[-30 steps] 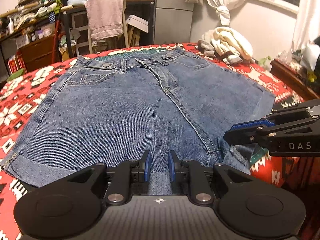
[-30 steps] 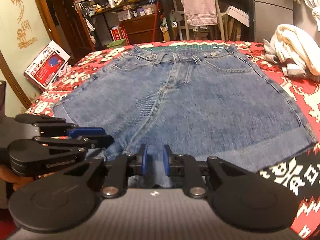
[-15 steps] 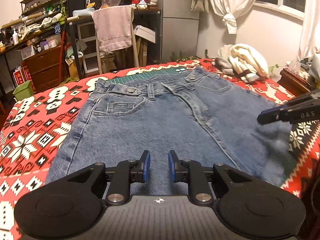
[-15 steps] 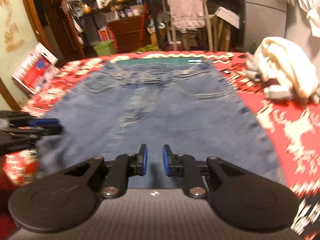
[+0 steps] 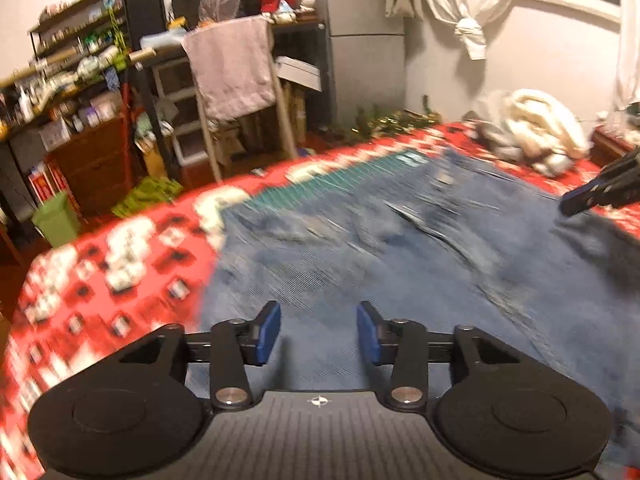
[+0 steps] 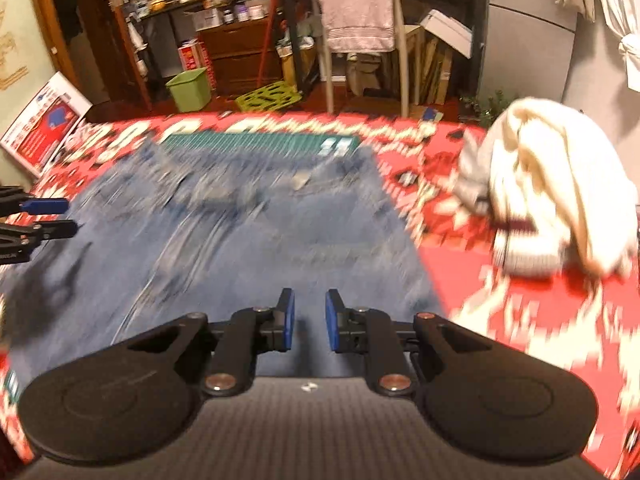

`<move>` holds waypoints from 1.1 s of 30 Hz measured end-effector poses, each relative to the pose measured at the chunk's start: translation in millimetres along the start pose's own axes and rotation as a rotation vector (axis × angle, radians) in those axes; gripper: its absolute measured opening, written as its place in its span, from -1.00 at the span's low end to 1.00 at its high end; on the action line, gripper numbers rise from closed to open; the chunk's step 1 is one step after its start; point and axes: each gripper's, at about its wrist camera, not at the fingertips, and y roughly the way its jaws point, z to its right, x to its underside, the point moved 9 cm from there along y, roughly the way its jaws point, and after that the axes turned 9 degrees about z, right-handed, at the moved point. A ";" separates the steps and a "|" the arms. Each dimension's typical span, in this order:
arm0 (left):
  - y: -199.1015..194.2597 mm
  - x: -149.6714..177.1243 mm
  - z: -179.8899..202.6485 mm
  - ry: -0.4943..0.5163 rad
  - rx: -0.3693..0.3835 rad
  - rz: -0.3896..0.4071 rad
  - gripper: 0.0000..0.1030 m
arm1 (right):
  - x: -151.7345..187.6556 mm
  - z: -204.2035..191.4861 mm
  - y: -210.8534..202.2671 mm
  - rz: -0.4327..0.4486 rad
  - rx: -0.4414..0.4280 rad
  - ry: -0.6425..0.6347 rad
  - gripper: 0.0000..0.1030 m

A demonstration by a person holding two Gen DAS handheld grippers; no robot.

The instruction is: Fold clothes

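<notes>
Blue denim shorts (image 5: 400, 248) (image 6: 240, 240) lie spread on a red patterned cover (image 5: 100, 280), waistband at the far side; both views are motion-blurred. My left gripper (image 5: 318, 332) hovers over the shorts' near left part, open, with a wide gap and only the fabric surface behind it. My right gripper (image 6: 310, 320) sits over the near right part, its blue pads a narrow gap apart with denim between them. Its tip (image 5: 568, 204) shows at the right edge of the left wrist view. The left gripper (image 6: 64, 216) shows at the left edge of the right wrist view, fingers apart.
A pile of cream and grey clothes (image 6: 560, 184) (image 5: 540, 128) lies on the cover right of the shorts. A green cutting mat (image 6: 256, 144) peeks out beyond the waistband. Past the bed stand a chair with a pink towel (image 5: 232, 68), a green bin (image 6: 190, 88) and cluttered shelves.
Both grippers have swept forward over the shorts toward the waistband. The left gripper's fingers have spread wide apart. The right gripper's gap looks unchanged.
</notes>
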 end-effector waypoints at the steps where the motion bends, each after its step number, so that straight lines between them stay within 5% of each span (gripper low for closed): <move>1: 10.0 -4.3 -10.5 -0.001 -0.011 -0.003 -0.09 | -9.9 7.6 10.2 0.004 0.008 -0.002 -0.64; 5: 51.7 -20.0 -53.1 -0.072 -0.024 -0.006 -0.09 | -47.2 40.3 59.5 0.004 0.071 -0.006 -0.62; 9: 87.4 -28.7 -80.6 -0.195 0.009 -0.028 -0.10 | -72.0 66.8 100.3 0.027 0.030 0.099 -0.62; 18: 119.9 -20.8 -80.7 -0.305 0.132 -0.086 -0.27 | -73.6 82.1 149.8 -0.005 -0.039 0.129 -0.53; 20: 121.6 -21.2 -81.8 -0.313 0.131 -0.081 -0.29 | -74.1 79.8 152.5 -0.011 -0.058 0.137 -0.54; 22: 120.7 -22.4 -84.6 -0.311 0.119 -0.074 -0.75 | -75.0 76.2 153.6 -0.019 -0.070 0.125 -0.79; 33: 123.6 -53.5 -83.7 -0.159 0.028 0.003 -0.84 | -98.8 69.6 152.5 0.049 0.011 0.082 -0.90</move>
